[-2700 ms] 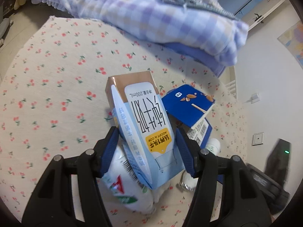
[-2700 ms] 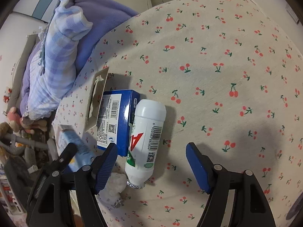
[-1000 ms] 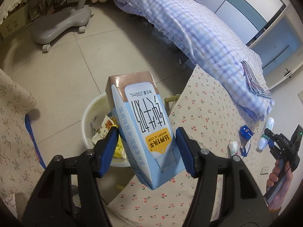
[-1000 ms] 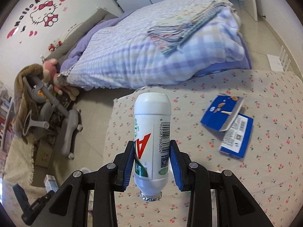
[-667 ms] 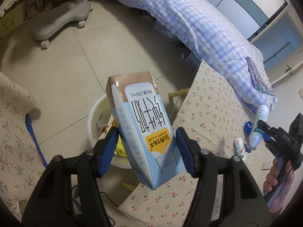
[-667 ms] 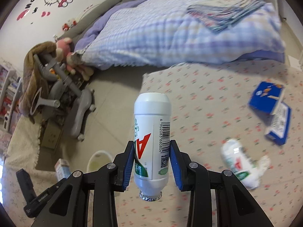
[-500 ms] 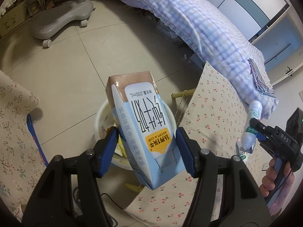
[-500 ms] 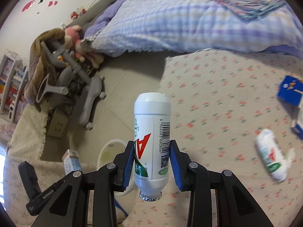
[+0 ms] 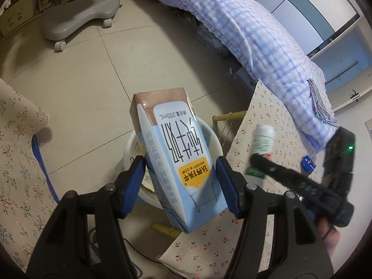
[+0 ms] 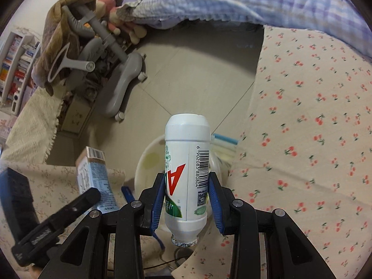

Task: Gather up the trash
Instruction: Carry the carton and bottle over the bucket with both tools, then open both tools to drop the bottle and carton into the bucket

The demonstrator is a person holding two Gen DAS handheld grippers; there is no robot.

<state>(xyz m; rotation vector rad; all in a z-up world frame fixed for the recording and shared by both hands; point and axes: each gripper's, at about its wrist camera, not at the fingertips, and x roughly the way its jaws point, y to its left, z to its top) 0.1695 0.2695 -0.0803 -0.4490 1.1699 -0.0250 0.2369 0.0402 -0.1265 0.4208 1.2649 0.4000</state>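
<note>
My left gripper is shut on a light blue milk carton, held upside down above a white trash bin on the tiled floor. My right gripper is shut on a white drink bottle with a red and green label, neck toward me, also over the white bin. The carton and left gripper show at the lower left of the right wrist view. The bottle and right gripper show at the right of the left wrist view.
A table with a cherry-print cloth stands right of the bin. A grey chair base and a bed with a checked quilt lie beyond. A floral cloth is at the left. A blue box lies on the table.
Both grippers have moved from the table toward the bin. The bottle and carton now hang close together over it. Both grips are unchanged.
</note>
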